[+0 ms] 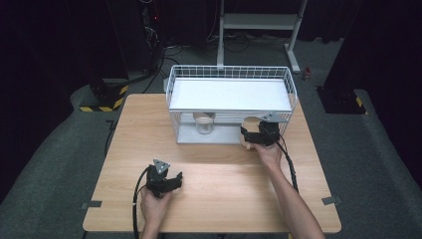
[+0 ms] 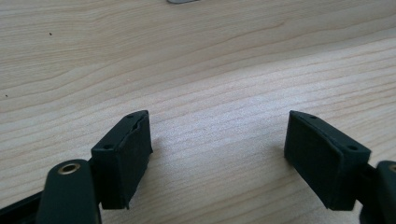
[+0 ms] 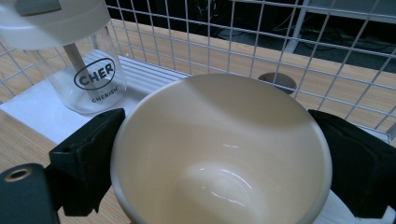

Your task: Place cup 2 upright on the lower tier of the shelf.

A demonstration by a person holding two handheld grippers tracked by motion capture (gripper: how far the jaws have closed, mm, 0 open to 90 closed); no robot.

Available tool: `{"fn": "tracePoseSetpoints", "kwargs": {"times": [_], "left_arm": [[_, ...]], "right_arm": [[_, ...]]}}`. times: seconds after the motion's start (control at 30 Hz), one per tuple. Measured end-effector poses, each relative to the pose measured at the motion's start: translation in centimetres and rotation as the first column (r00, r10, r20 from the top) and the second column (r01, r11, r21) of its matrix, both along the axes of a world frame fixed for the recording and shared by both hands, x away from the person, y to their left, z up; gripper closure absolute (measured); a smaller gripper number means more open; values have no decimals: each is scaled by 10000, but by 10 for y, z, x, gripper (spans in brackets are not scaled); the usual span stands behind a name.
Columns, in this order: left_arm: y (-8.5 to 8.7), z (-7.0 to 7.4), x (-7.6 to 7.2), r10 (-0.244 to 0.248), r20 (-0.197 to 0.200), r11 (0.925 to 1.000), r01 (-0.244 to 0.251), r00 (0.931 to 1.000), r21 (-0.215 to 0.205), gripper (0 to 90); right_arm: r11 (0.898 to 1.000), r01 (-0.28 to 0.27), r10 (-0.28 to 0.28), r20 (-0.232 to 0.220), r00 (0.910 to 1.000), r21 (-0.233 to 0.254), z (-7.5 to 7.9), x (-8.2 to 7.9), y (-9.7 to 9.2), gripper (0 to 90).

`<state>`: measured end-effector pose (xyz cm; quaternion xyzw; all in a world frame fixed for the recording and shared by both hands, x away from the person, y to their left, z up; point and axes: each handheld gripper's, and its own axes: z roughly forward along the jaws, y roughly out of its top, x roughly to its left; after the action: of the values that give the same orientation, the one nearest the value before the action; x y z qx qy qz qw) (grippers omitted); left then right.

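Note:
A cream cup (image 3: 219, 154) is clamped between the black jaws of my right gripper (image 3: 219, 161), its mouth facing the camera. In the high view that right gripper (image 1: 255, 133) holds the cup (image 1: 247, 141) at the right front of a white wire rack (image 1: 230, 102), by its lower shelf. A clear bottle with a white lid (image 3: 91, 79) stands on that lower shelf, left of the cup. My left gripper (image 1: 166, 181) rests low over the wooden table (image 1: 219, 179) near the front left. Its jaws stand apart, and in the left gripper view the left gripper (image 2: 217, 156) has only bare wood between them.
The rack has a white top shelf (image 1: 229, 94) and wire walls (image 3: 261, 42) close behind the cup. A round cable hole (image 3: 276, 80) shows in the table beyond the mesh. Black cables trail from both grippers toward the table's front edge.

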<state>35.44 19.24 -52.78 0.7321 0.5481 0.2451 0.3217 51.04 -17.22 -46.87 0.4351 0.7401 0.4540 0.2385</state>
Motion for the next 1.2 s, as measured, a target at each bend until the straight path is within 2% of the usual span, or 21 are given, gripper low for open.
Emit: {"fn": "tracePoseSetpoints", "kwargs": {"times": [0.7,0.8,1.2], "left_arm": [[0,0,0,-1,1,10000,1,10000,-2,234],[0,0,0,2,0,10000,-2,10000,-4,234],[0,0,0,-4,10,10000,4,10000,6,234]], "right_arm": [[9999,99,-96,355,9993,-98,6,-2,1,83],[9999,125,-127,371,9992,58,7,-1,1,83],[9998,116,-125,554,9984,158,12,-4,-1,83]]}}
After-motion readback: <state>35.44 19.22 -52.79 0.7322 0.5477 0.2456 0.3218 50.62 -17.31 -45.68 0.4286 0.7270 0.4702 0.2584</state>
